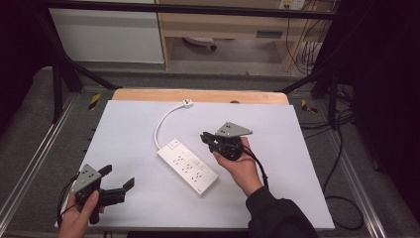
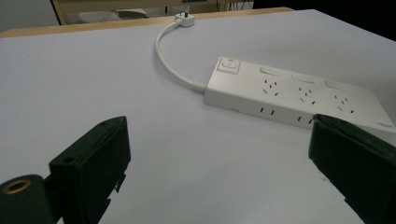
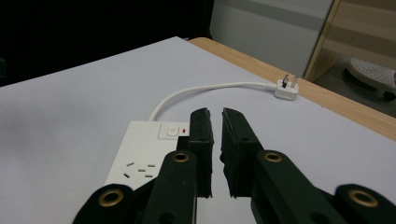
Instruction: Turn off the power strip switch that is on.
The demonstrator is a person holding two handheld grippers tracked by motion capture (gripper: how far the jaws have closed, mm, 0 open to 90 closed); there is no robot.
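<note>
The white plastic power strip [image 1: 187, 166] lies mid-table on the pale sheet. It looks rigid, light and slick (best gripped across its long edges). Right gripper [image 1: 212, 140] hovers nearly closed and empty; left gripper [image 1: 118, 182] gapes.

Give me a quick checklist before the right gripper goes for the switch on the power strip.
1. Right gripper jaws nearly together, nothing between them: ok.
2. Right gripper aimed at the switch end of the power strip: ok; contact with it: cannot tell.
3. Power strip lying flat on the table, sockets up: ok.
4. Cord trailing away to the far edge, plug loose on the table, not in any socket: ok.
5. Left gripper open and apart from the power strip, holding nothing: ok.
6. Switch position, on or off: cannot tell.
</note>
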